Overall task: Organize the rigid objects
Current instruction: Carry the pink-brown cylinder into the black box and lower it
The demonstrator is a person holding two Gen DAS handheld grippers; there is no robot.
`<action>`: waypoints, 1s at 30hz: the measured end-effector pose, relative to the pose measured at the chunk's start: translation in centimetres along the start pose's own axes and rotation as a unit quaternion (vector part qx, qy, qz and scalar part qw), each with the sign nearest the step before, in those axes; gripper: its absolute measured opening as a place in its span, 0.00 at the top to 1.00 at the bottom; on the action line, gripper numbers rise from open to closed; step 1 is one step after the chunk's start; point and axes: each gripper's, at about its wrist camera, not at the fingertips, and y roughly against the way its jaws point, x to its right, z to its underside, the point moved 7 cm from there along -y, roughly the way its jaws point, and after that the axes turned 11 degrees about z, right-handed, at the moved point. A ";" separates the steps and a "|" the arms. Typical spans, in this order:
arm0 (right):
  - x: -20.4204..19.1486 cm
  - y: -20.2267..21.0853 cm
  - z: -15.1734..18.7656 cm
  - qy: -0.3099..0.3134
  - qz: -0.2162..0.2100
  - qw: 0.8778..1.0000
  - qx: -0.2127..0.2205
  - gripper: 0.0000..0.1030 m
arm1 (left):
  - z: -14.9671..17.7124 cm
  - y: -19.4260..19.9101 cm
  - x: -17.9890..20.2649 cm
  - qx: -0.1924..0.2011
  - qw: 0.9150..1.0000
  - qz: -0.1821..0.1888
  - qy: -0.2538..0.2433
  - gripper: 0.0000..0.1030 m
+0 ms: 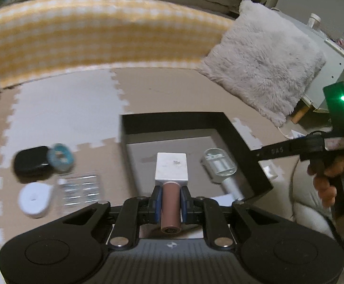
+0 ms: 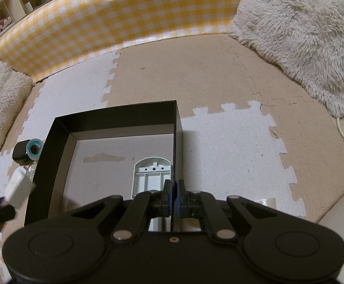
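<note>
While the left claw (image 1: 169,197) pinches a pinkish-brown cylinder with a square white block on its far end (image 1: 171,168), the load hangs over the near part of the black open box (image 1: 172,123) that sits on the foam floor mat (image 1: 60,108). Its blue pads (image 1: 156,198) meet only the smooth round stem, so the heavier block end could swing or slide out if the wrist tips, and drop onto the grey-white plastic tool (image 1: 219,168) already lying inside. The right claw (image 2: 173,189) is fully closed with nothing visibly between its pads, poised just above the box's right wall, near that same tool; a nudge there could shove the box aside. Outside the box, to the left, a black case (image 1: 31,162), a teal-rimmed roll (image 1: 60,157), a white teardrop-shaped piece (image 1: 36,198) and a blister pack (image 1: 82,189) wait; a low sweep could scatter them.
</note>
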 end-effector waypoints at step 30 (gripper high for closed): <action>0.1 0.1 0.2 -0.012 -0.011 1.000 -0.005 0.95 | -0.2 -11.0 2.0 -0.057 0.994 -0.052 0.076 0.83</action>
